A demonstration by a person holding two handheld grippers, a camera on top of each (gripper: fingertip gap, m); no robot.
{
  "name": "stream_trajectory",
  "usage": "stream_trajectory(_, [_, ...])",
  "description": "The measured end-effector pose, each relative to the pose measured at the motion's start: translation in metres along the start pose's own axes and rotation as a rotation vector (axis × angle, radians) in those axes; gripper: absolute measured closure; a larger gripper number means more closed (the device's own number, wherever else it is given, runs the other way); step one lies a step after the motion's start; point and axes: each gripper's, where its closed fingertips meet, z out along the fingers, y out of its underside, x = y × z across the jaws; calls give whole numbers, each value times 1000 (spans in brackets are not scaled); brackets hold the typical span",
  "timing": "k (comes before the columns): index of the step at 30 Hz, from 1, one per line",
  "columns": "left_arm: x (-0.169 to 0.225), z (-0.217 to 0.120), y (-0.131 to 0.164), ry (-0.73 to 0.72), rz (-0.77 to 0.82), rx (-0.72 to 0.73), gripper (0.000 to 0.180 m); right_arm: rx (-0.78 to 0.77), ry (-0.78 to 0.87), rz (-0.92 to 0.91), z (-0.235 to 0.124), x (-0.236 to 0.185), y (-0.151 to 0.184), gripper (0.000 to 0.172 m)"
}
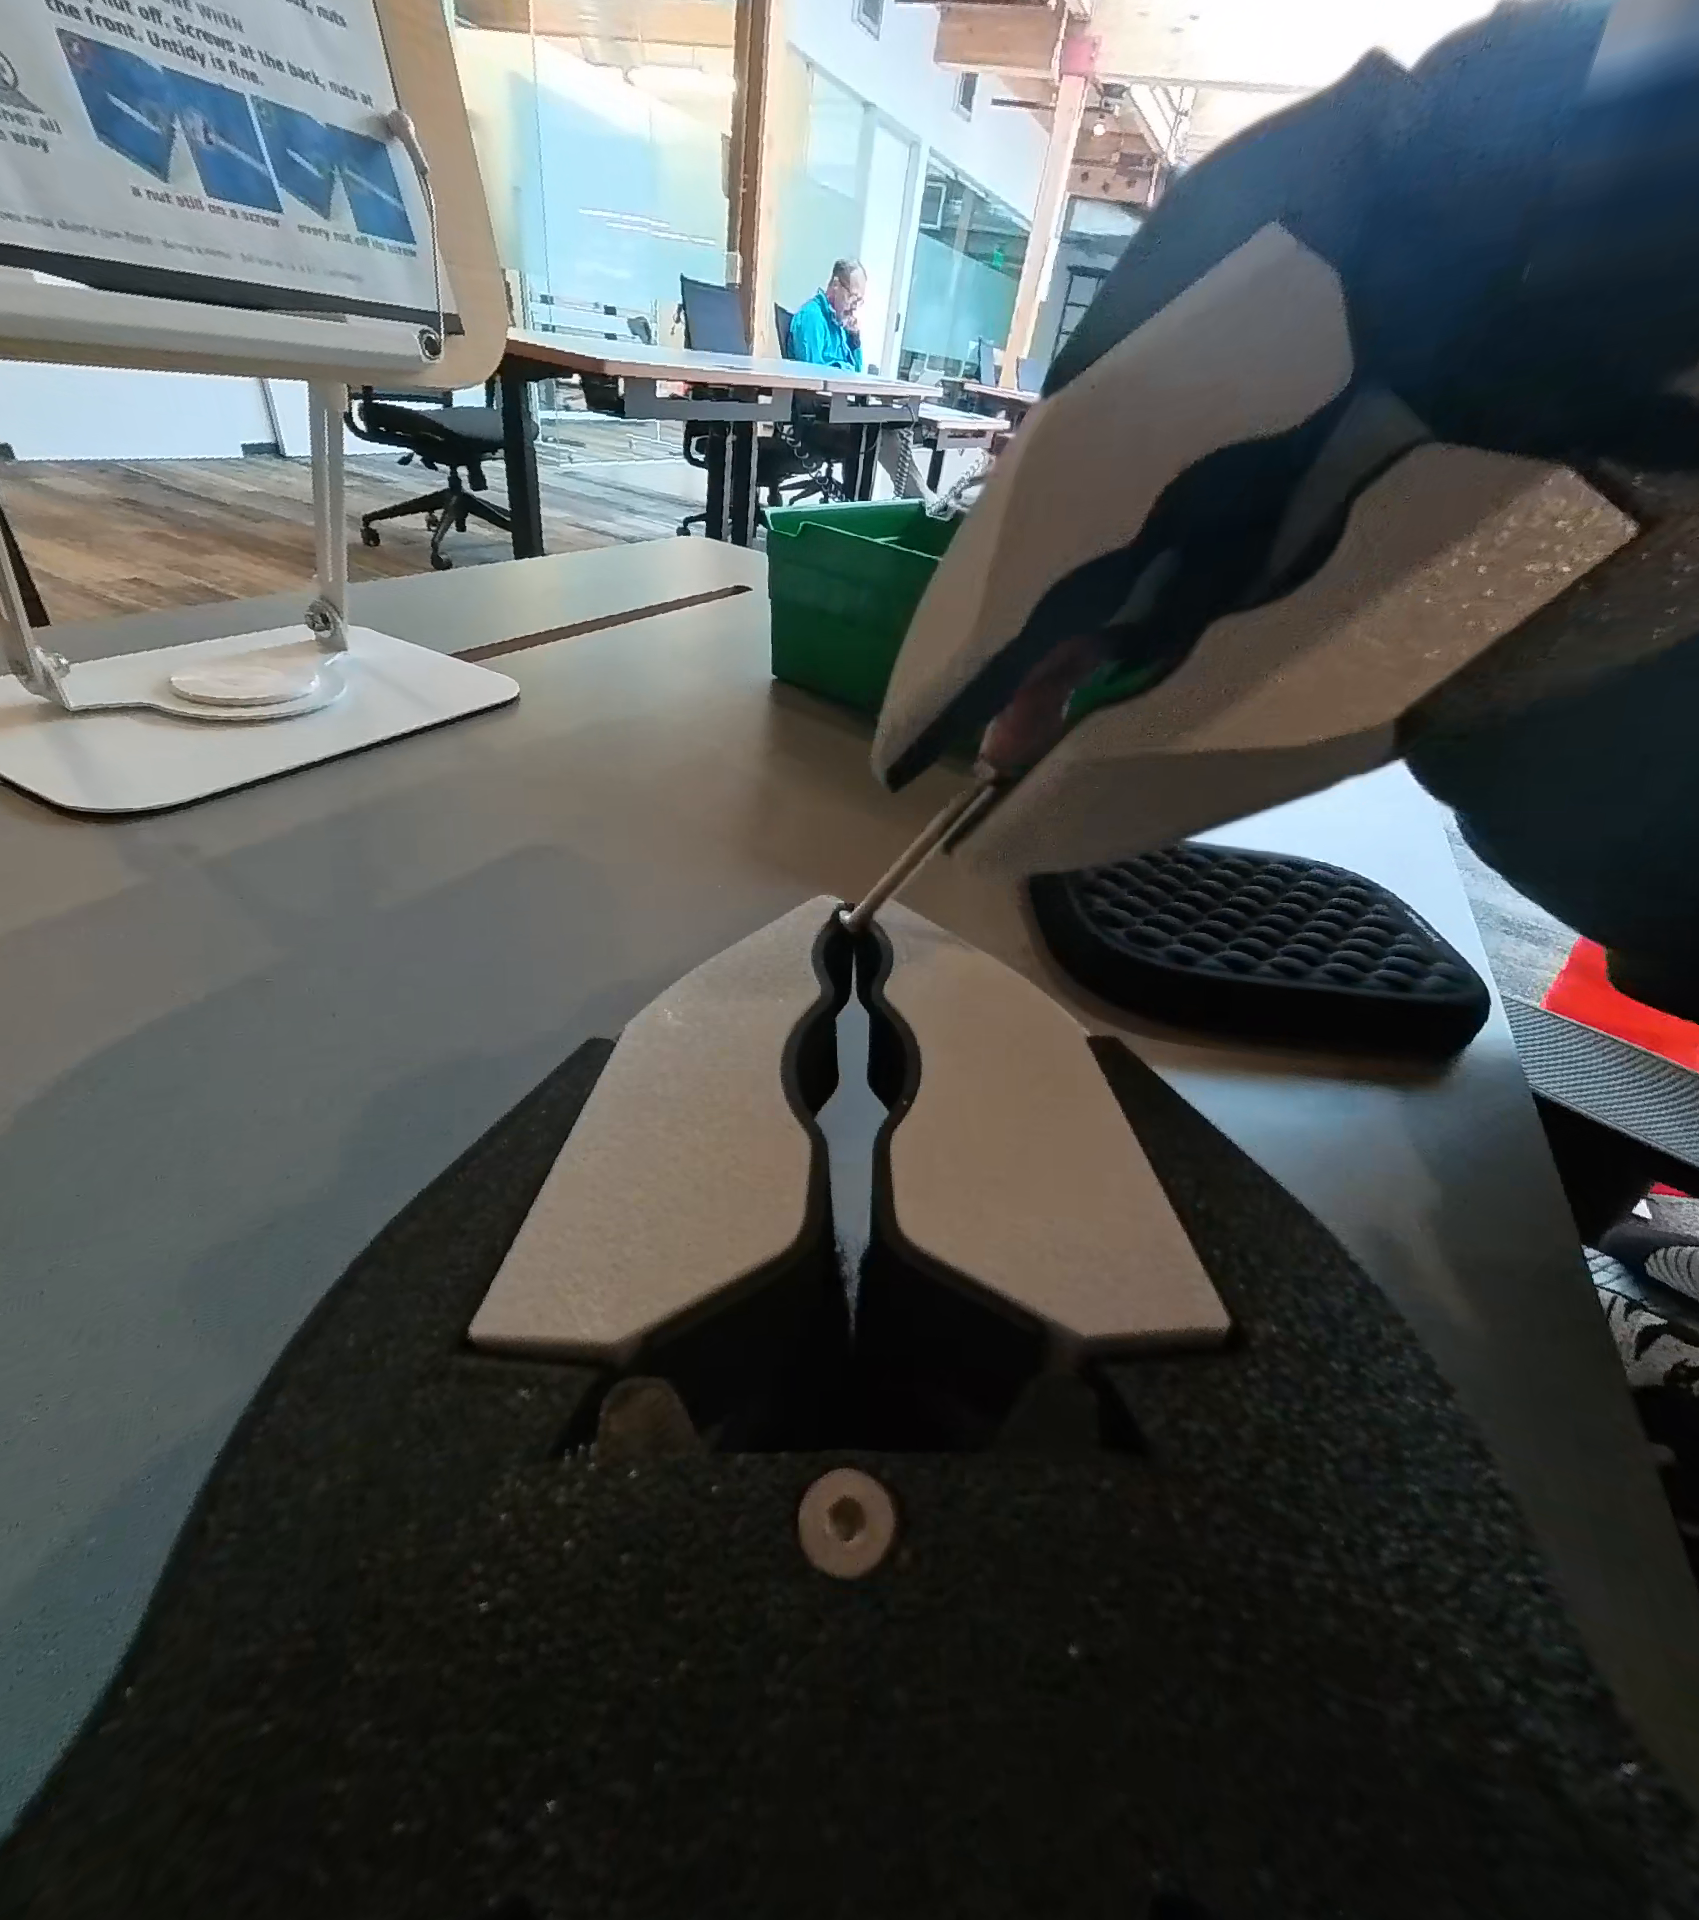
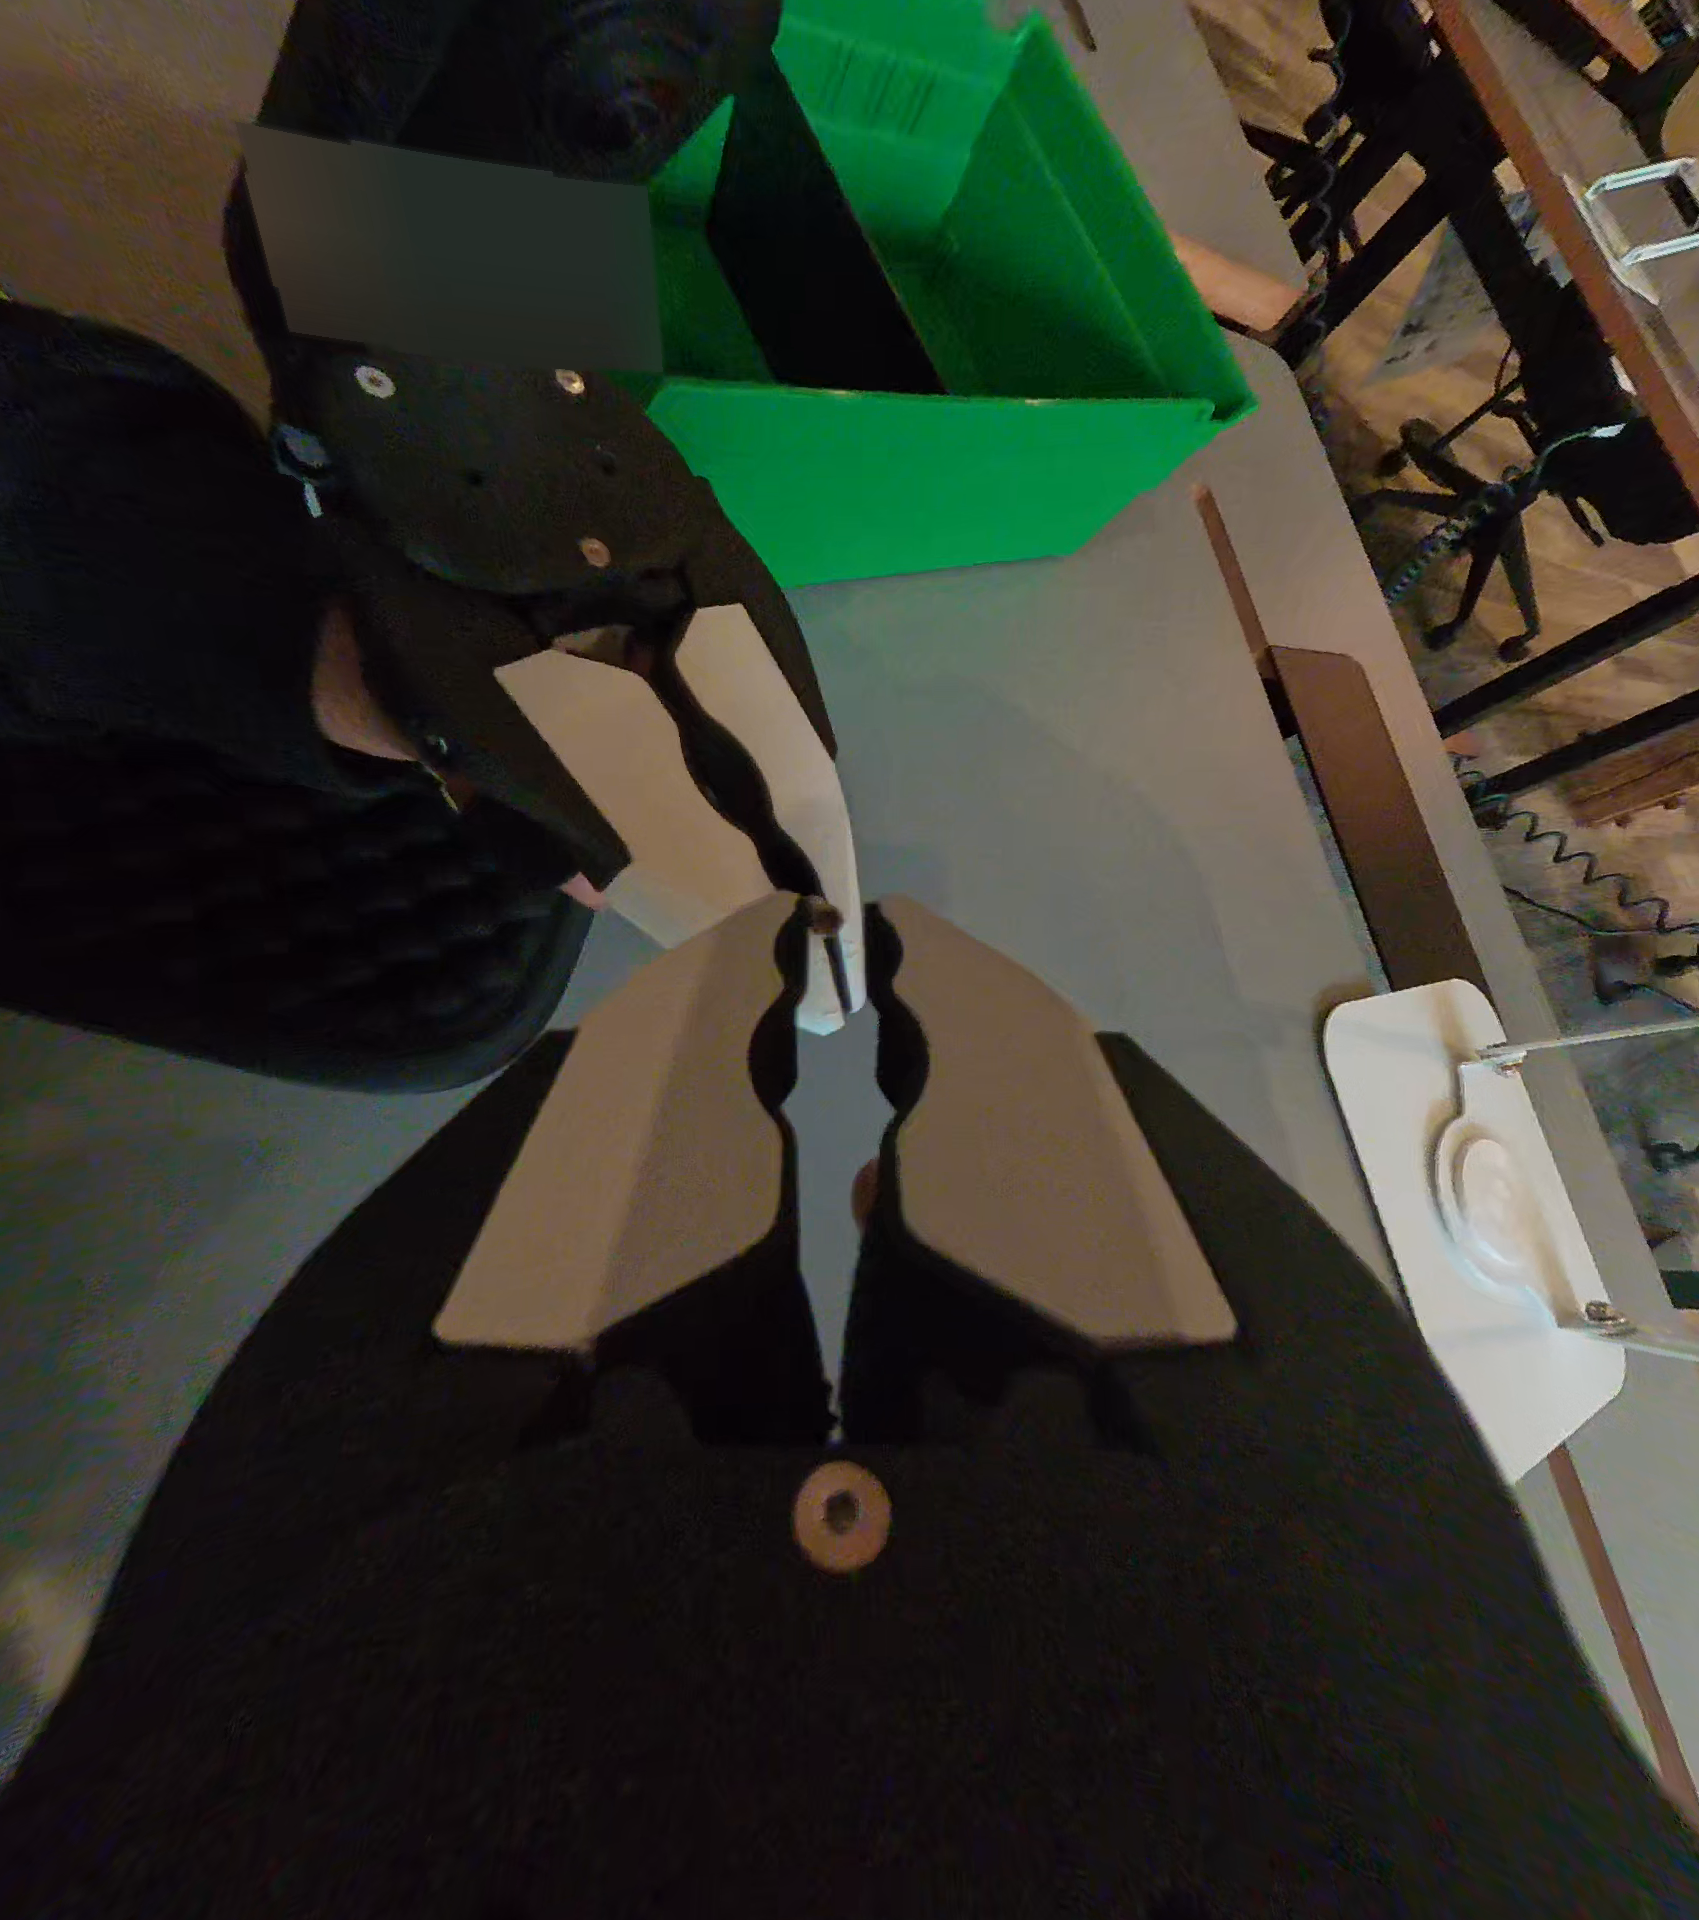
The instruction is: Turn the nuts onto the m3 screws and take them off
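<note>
My left gripper [image 1: 850,935] is shut on the head end of a thin metal screw [image 1: 912,857] and holds it above the grey table [image 1: 305,1039]. The shaft slants up and right into the tips of my right gripper [image 1: 928,810]. In the right wrist view my right gripper [image 2: 832,920] stands narrowly open around the left gripper's fingertips [image 2: 824,1013]. A small brownish round end of the screw [image 2: 822,917] shows between its pads, and a gap shows beside it. I cannot tell whether a nut sits on it.
A green bin [image 1: 845,603] stands behind the grippers and also shows in the right wrist view [image 2: 928,468]. A black honeycomb mat [image 1: 1260,956] lies at the right. A white stand [image 1: 201,717] holding an instruction sheet stands at the back left. Only a small space, under 4 cm, lies between the two pairs of fingers.
</note>
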Motion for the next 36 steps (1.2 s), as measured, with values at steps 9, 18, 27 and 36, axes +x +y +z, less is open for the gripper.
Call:
stream_trajectory(9, [12, 0, 0, 40, 82, 4, 177, -42, -181, -16, -7, -4, 2, 169])
stream_trajectory(18, [25, 8, 15, 31, 284, -101, 166, -245, -373, -79, -12, -12, 12, 168])
stream_trajectory(27, [24, 5, 10, 40, 246, -64, 173, -295, -404, -79, -10, -16, 17, 168])
stream_trajectory(36, [23, 6, 11, 34, 249, -75, 174, -284, -413, -78, -13, -16, 14, 168])
